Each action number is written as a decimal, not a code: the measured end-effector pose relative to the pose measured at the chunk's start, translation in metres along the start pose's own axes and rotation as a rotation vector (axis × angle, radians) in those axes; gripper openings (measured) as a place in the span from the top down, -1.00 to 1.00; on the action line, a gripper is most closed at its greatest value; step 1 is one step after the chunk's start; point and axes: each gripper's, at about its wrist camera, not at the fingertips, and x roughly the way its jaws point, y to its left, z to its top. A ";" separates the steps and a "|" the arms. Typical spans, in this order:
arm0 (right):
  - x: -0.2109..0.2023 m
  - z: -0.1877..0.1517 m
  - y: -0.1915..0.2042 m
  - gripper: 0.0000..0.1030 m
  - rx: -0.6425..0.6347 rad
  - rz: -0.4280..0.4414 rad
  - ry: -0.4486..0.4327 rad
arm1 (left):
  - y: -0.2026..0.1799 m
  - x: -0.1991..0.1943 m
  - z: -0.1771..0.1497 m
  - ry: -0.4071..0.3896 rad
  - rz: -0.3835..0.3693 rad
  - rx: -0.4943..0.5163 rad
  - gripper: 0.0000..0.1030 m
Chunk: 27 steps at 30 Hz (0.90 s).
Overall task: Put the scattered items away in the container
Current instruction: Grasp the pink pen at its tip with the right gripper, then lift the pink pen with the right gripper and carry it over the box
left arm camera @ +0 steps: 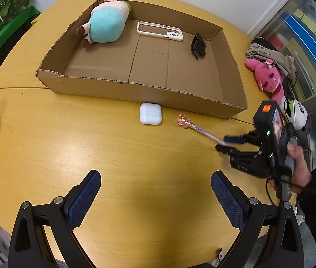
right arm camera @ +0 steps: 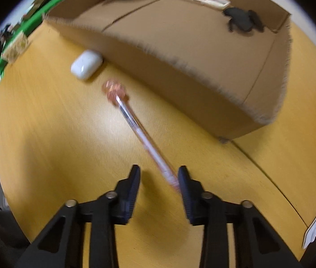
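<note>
I'm on the pink pen (right arm camera: 143, 137), which lies flat on the worktop (left arm camera: 68, 147) just in front of the cardboard box (left arm camera: 135, 89), its crystal-like topper pointing toward the box and its writing end toward me. This looks like the pick-up step for that pen. My right gripper (right arm camera: 159, 174) points steeply down with the pen's near end between the jaws; they are partly closed, with a clear gap on the left side and the right pad at or very close to the barrel, so I would not call it gripped. Blur keeps me from telling whether that pad touches. Next I would close fully, check the hold, lift, and carry it over the near wall of the box.

A white earbud case (left arm camera: 150, 116) sits right against the same wall, not yet tidied. Inside the box already are a plush toy (left arm camera: 106, 22), a phone case (left arm camera: 159, 31) and sunglasses (left arm camera: 198, 45).

My left gripper (left arm camera: 155, 192) hangs over bare worktop, jaws spread wide, holding nothing.
</note>
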 end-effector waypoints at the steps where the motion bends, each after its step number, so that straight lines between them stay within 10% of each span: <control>1: 0.000 -0.002 0.002 0.49 -0.006 -0.001 -0.007 | -0.001 0.001 0.001 0.002 -0.001 0.001 -0.95; 12: -0.007 -0.028 0.019 0.78 0.100 -0.017 -0.016 | -0.015 0.031 0.013 0.068 -0.057 -0.044 -0.95; 27: -0.013 -0.093 0.025 0.82 0.549 0.275 -0.011 | -0.058 0.130 0.017 0.254 -0.207 -0.153 -0.86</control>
